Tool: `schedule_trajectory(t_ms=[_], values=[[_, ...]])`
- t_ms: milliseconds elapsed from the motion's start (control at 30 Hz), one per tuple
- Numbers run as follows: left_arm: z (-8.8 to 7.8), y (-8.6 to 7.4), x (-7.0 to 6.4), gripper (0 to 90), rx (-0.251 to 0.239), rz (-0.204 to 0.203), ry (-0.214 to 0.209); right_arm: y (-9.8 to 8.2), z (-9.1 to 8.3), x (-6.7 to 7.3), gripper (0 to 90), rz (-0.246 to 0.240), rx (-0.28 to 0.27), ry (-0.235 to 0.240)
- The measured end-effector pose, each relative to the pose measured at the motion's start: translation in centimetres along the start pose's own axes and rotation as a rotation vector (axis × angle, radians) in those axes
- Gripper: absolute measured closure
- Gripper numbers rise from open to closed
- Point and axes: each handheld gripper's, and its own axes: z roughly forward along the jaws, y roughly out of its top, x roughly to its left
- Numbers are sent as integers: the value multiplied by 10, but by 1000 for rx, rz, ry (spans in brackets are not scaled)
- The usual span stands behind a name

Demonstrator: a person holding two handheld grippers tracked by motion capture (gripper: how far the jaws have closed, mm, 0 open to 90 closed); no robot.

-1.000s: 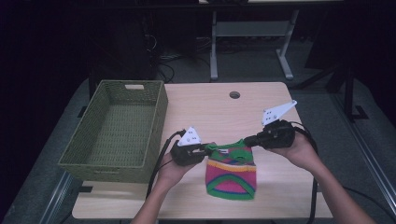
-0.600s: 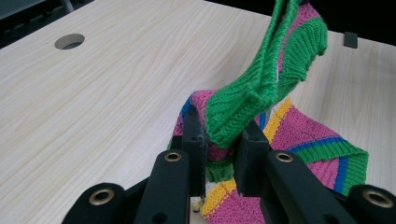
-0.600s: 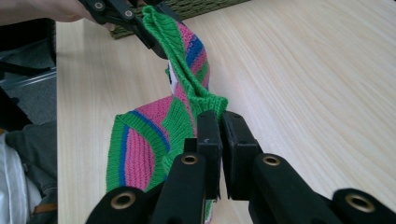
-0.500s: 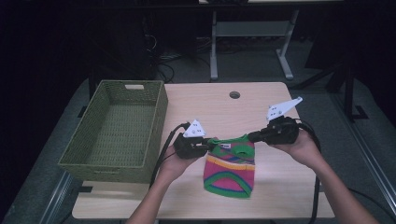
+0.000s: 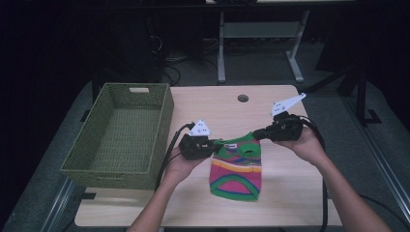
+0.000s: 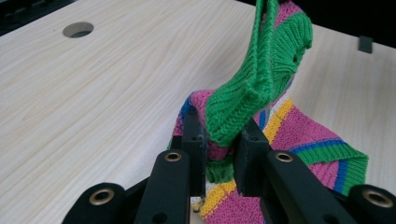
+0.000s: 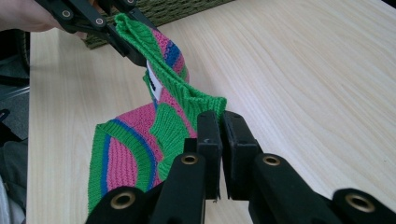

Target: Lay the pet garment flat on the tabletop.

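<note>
A knitted garment striped in pink, green, blue and yellow lies on the wooden table, its green top edge lifted off the surface. My left gripper is shut on the left end of that edge, and in the left gripper view the pads pinch the green rib. My right gripper is shut on the right end of the same edge. Between the two grippers the edge hangs stretched. The right gripper view also shows the left gripper farther off, holding the knit.
A green woven basket stands open at the table's left side, close to the left hand. A round cable hole sits near the table's far edge. Bare wood lies beyond and to the right of the garment. A metal stand is behind the table.
The right gripper has drifted a little toward the far right with the garment's edge, drawing it tauter. The left gripper has stayed almost still.
</note>
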Motion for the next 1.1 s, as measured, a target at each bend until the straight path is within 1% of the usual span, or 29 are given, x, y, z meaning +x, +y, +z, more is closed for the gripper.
schedule_trajectory(t_ms=[133, 167, 200, 267, 367, 467, 500, 567, 600, 633, 667, 700, 733, 767, 800, 833, 867, 900, 933, 967, 1033, 1067, 1100], values=[[3, -2, 7, 769, 13, -31, 8, 4, 7, -7, 857, 7, 11, 2], [3, -2, 9, 768, 17, -27, 8, 5, 9, -8, 857, 10, 14, 3], [4, -3, 10, 769, 12, -39, 11, 6, 10, -9, 857, 10, 19, 2], [5, -3, 13, 768, 22, -40, 14, 9, 13, -12, 857, 9, 25, -1], [9, -4, 17, 768, 24, -59, 19, 10, 18, -18, 856, 29, 31, 8], [15, -6, 20, 768, 46, -66, 25, 9, 23, -24, 856, 40, 38, 10], [17, -7, 22, 768, 48, -74, 29, 9, 26, -26, 856, 44, 43, 12], [22, -8, 27, 760, 41, -97, 56, 9, 32, -33, 856, 54, 42, 10], [23, -8, 30, 741, 39, -105, 68, 10, 35, -37, 856, 63, 34, 11], [26, -9, 33, 710, 30, -121, 91, 12, 38, -41, 849, 73, 33, 5], [30, -8, 39, 668, 29, -142, 114, 14, 41, -47, 839, 85, 26, -13], [32, -8, 42, 586, 34, -155, 129, 17, 47, -57, 799, 106, 15, -46], [34, -7, 46, 510, 38, -169, 148, 20, 51, -69, 749, 151, 9, -91], [35, -6, 49, 510, 28, -174, 152, 20, 51, -69, 749, 151, 9, -91], [35, -6, 51, 501, 19, -177, 157, 20, 53, -75, 707, 173, -8, -103], [35, -6, 52, 472, 17, -177, 166, 19, 54, -80, 671, 199, -16, -110], [34, -6, 52, 453, 13, -176, 169, 18, 56, -83, 663, 220, -24, -110], [34, -6, 52, 451, 8, -176, 163, 14, 57, -85, 643, 236, -28, -96], [35, -6, 51, 445, 8, -168, 149, 8, 58, -87, 610, 246, -28, -79], [35, -6, 51, 442, 8, -168, 149, 8, 58, -87, 610, 246, -28, -79], [36, -7, 51, 437, 12, -159, 142, 2, 58, -88, 583, 254, -26, -75], [36, -7, 51, 427, 13, -162, 137, -5, 57, -88, 563, 273, -36, -48], [36, -8, 51, 427, 15, -164, 133, -5, 57, -88, 553, 273, -36, -48]])
